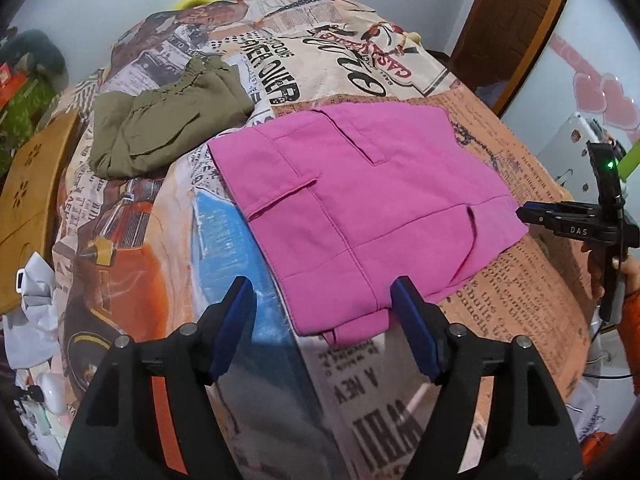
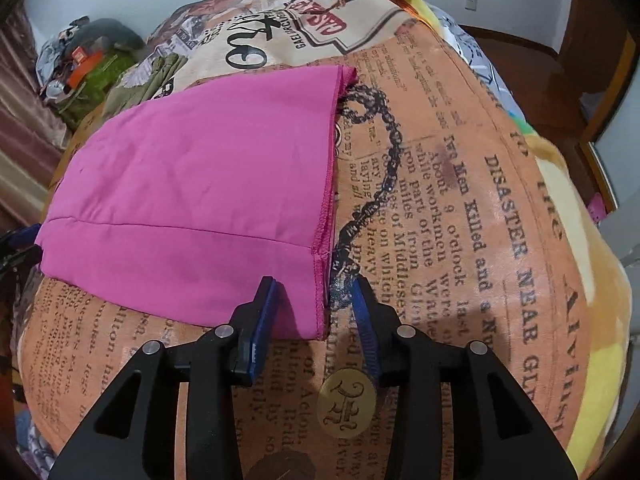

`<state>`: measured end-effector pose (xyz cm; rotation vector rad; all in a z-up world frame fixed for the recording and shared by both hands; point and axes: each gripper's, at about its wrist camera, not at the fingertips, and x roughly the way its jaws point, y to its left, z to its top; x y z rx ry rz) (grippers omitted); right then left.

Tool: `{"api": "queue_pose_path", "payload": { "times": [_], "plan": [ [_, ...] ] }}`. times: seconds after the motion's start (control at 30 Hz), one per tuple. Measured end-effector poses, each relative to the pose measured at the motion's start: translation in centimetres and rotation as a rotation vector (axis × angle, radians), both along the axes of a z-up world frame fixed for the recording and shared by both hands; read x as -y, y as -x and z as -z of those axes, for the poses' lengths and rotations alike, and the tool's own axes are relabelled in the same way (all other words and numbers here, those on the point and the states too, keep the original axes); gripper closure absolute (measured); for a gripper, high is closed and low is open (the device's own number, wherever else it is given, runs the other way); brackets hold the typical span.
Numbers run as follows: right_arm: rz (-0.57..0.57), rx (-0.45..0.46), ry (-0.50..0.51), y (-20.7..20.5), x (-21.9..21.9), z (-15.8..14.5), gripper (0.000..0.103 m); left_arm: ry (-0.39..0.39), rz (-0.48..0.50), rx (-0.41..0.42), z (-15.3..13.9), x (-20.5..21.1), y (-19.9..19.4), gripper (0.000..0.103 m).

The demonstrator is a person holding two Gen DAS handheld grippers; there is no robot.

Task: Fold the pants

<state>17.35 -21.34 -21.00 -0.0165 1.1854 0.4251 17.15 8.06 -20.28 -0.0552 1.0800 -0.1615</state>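
Observation:
Pink pants (image 1: 360,200) lie folded flat on a bed covered by a newspaper-print blanket (image 1: 520,280). My left gripper (image 1: 324,316) stands open just above their near edge, its blue pads wide apart and touching nothing. The right gripper (image 1: 524,215), held by a hand (image 1: 630,272), points at the pants' right edge. In the right wrist view the pink pants (image 2: 192,184) fill the left half. My right gripper (image 2: 314,304) is open, with the hemmed near corner of the pants between its pads; a gap shows on both sides.
A crumpled olive-green garment (image 1: 160,120) lies beyond the pants, also visible as the olive garment (image 2: 160,72). A wooden board (image 1: 32,200) and white cloth (image 1: 32,312) sit off the bed's left side. A wooden frame (image 1: 520,20) stands at the back right.

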Motion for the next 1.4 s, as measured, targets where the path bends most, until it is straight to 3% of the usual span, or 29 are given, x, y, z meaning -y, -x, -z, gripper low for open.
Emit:
{"api": "queue_pose_path", "payload": {
  "times": [0.27,0.37,0.53,1.0,1.13,1.27,1.33,1.4],
  "plan": [
    [-0.042,0.106,-0.071,-1.6,-1.2,-4.1,0.065,-0.022,-0.081,0.075,-2.7,-2.0,-1.7,0.03],
    [-0.051,0.144,-0.081,-2.8,-2.0,-5.1,0.064,-0.048,-0.119,0.084,-2.9,-2.7,-3.2,0.03],
    [-0.039,0.155,-0.108,-5.5,-2.8,-5.3,0.064,-0.024,-0.178,0.061,-2.1,-4.3,-6.2,0.03],
    [0.03,0.137,-0.09,-13.2,-2.9,-2.1,0.064,0.042,-0.23,-0.026,1.5,-5.8,-12.6,0.03],
    [0.052,0.104,-0.072,-15.5,-3.2,-0.1,0.064,0.102,-0.242,-0.071,3.1,-6.5,-13.7,0.03],
    [0.078,0.046,-0.101,-17.4,-3.3,1.8,0.064,0.187,-0.239,-0.118,4.4,-6.9,-14.3,0.043],
    [0.101,0.02,-0.138,-18.0,-3.1,2.7,0.064,0.204,-0.25,-0.122,4.8,-7.1,-14.3,0.045],
    [0.106,0.011,-0.162,-18.1,-3.0,3.1,0.064,0.216,-0.239,-0.117,4.8,-7.0,-14.3,0.054]
  ]
}}
